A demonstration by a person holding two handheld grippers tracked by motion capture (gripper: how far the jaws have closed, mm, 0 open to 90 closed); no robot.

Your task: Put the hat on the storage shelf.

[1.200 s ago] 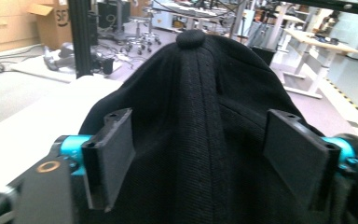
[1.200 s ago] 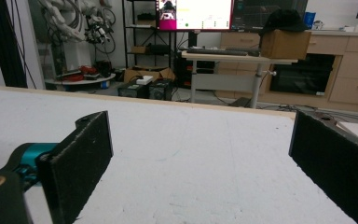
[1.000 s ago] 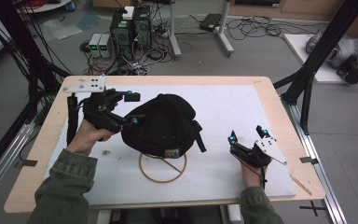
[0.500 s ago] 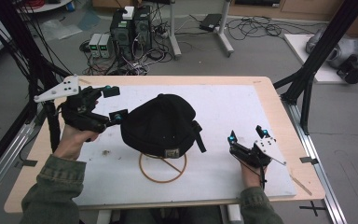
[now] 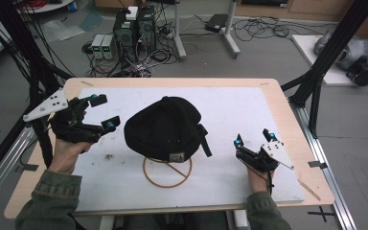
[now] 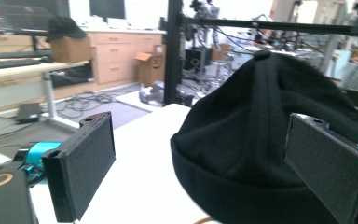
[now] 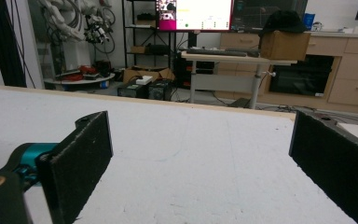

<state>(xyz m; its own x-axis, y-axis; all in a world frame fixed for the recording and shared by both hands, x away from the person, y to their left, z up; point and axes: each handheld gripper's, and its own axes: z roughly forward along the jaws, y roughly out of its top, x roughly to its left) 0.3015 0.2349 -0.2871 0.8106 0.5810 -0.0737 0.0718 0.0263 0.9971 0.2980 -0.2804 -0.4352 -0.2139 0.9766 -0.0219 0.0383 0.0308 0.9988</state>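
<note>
Left gripper: held in the person's left hand over the left part of the table, its 2 jaws spread wide and holding nothing.
Cap: a black cap resting crown up near the middle of the white mat. It lies just beyond the left jaw tips, a small gap between the nearer tip and its side. In the left gripper view the cap rises between the 2 pads, much closer to the right pad, which overlaps its edge; whether that pad touches the fabric cannot be told.
Ring: a thin tan hoop flat on the mat, its far arc tucked under the cap's near edge, well apart from both pairs of jaws.
Right gripper: held in the right hand on the right part of the mat, well to the right of the cap, jaws wide apart and empty. In the right gripper view only bare mat lies between its 2 pads.
Table: wooden rim showing around the mat.
</note>
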